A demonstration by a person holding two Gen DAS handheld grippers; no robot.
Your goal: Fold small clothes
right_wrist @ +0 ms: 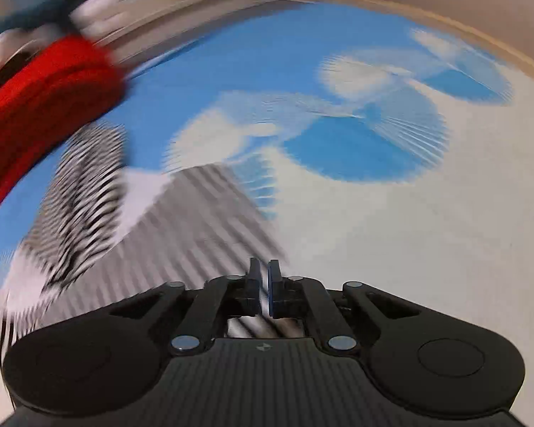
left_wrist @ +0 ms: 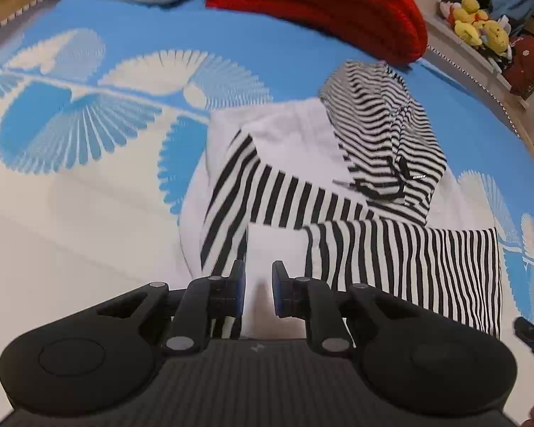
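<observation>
Blue-and-white bedspread [left_wrist: 89,213] under a half-folded striped hoodie [left_wrist: 338,213], sleeves in, final folds pending; left tool [left_wrist: 258,284] released, right tool [right_wrist: 264,284] clenched, grasping striped cloth.

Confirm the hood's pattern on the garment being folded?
Thin black-and-white stripes on the hood; clearest in the left wrist view.

The striped top [left_wrist: 356,213] is soft cloth, the red blanket [left_wrist: 320,3] fuzzy, the left tongs [left_wrist: 258,293] matt black plastic.

It is a home bedroom: a bed with a blue-white blanket [left_wrist: 89,114], folded clothes [left_wrist: 320,3], yellow plush toys [left_wrist: 480,25] beside.
</observation>
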